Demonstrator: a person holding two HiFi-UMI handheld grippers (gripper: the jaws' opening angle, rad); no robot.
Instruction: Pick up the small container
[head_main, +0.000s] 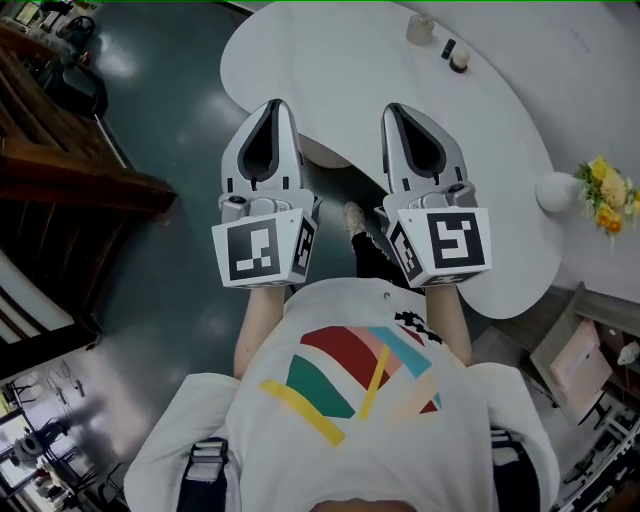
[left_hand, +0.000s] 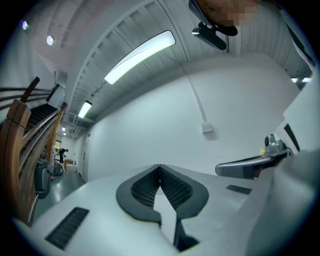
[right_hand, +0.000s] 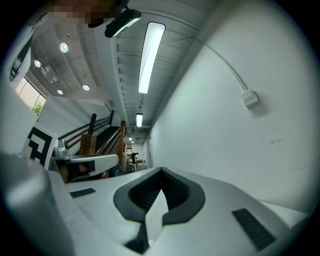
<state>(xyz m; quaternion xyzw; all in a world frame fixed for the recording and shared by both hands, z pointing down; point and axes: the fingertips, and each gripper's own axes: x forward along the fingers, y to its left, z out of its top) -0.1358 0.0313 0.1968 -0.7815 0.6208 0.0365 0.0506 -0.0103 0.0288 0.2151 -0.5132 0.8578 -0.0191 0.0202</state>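
In the head view a small pale container (head_main: 420, 28) stands at the far end of the white table (head_main: 400, 80). Beside it are a small dark object (head_main: 448, 48) and a small round pot (head_main: 459, 61). I hold both grippers upright close to my chest, short of the table's near edge. The left gripper (head_main: 272, 105) is shut and holds nothing. The right gripper (head_main: 393, 108) is also shut and empty. In the left gripper view the left gripper (left_hand: 159, 166) has its jaws meeting, facing a white wall. The right gripper (right_hand: 161, 170) shows the same in its own view.
A white round vase (head_main: 556, 190) with yellow flowers (head_main: 607, 195) sits at the table's right edge. A wooden staircase (head_main: 60, 150) stands at the left over the dark floor (head_main: 180, 90). A person's shoe (head_main: 352, 215) shows below the table edge.
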